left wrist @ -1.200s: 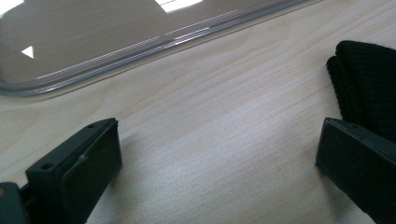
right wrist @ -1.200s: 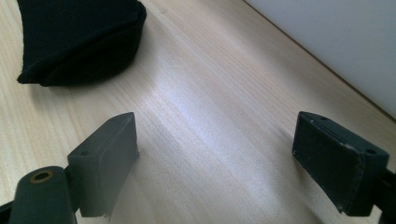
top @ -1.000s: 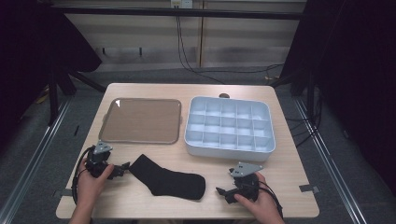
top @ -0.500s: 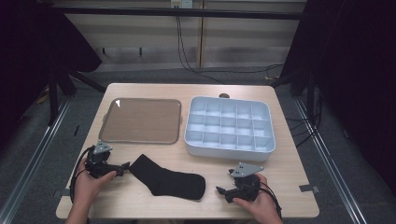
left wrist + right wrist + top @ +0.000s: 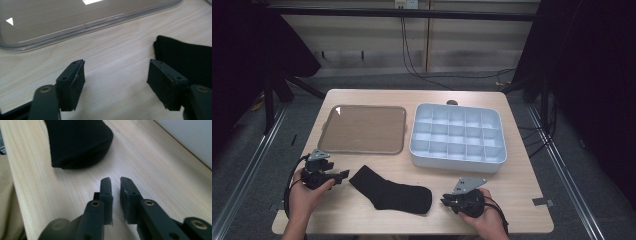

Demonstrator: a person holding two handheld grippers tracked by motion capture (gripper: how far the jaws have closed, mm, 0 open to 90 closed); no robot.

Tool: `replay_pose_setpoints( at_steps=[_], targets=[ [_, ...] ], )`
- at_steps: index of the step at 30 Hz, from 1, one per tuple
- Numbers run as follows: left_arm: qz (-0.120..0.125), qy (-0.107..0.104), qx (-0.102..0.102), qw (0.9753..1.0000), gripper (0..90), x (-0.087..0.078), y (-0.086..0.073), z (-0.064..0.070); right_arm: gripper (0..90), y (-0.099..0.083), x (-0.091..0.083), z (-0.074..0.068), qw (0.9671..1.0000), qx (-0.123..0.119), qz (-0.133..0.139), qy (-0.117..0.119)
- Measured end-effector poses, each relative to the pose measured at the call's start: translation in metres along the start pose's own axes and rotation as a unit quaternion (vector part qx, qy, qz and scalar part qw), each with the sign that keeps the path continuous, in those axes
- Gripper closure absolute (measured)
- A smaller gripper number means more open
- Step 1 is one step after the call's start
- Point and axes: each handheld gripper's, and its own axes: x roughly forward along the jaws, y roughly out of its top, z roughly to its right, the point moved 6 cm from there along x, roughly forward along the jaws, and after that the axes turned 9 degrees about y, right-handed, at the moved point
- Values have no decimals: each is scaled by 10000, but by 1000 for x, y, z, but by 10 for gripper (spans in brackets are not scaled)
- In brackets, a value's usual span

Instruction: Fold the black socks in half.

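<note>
Lying flat, black sock [image 5: 390, 193], ribbed cuff, rounded toe

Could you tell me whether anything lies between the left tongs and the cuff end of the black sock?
Nothing visible does. The left tongs stand open over bare table, and the black sock has its cuff just beyond the right-hand jaw in the left gripper view. The clear tray lies farther back, off that path.

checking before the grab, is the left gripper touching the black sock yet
Apart. In the left gripper view the left gripper is open, and bare wood shows between its fingers and the black sock, whose cuff lies just beyond the right-hand one.
</note>
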Motion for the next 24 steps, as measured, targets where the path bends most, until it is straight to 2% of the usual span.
replay_pose_setpoints(
  at_steps=[2, 5, 6, 8, 13, 15, 16, 18, 21, 22, 23, 24],
  targets=[
    [-20, -49, -18, 10000, 328, -1, 1, 2, 833, 1, 0, -2, 10000, -23, 14, 36],
    [-170, -319, 41, 9993, 362, -4, 4, 15, 889, 6, 1, -6, 9999, -54, 63, 126],
    [-182, -349, 79, 9992, 369, -4, 5, 18, 897, 8, 2, -8, 9997, -58, 102, 196],
    [-264, -425, 134, 9987, 386, -4, 6, 22, 900, 9, 3, -9, 9997, -110, 81, 180],
    [-340, -558, 65, 9978, 444, -6, 9, 30, 900, 12, 5, -15, 9994, -194, 63, 283],
    [-370, -559, 64, 9977, 460, -5, 8, 31, 900, 13, 6, -16, 9994, -184, 61, 283],
    [-496, -568, 111, 9971, 466, -1, 7, 33, 900, 14, 7, -18, 9992, -202, 54, 342],
    [-564, -586, 149, 9966, 471, 1, 6, 35, 900, 14, 8, -19, 9991, -222, 53, 355],
    [-596, -567, 168, 9965, 477, 3, 6, 36, 900, 14, 8, -20, 9990, -230, 64, 370],
    [-646, -540, 172, 9963, 487, 5, 5, 38, 900, 14, 8, -21, 9989, -250, 60, 395],
    [-780, -566, 214, 9951, 503, 7, 2, 38, 900, 15, 10, -22, 9987, -290, 61, 424],
    [-778, -556, 206, 9952, 508, 8, 2, 39, 900, 15, 10, -22, 9986, -314, 47, 416]
  ],
)
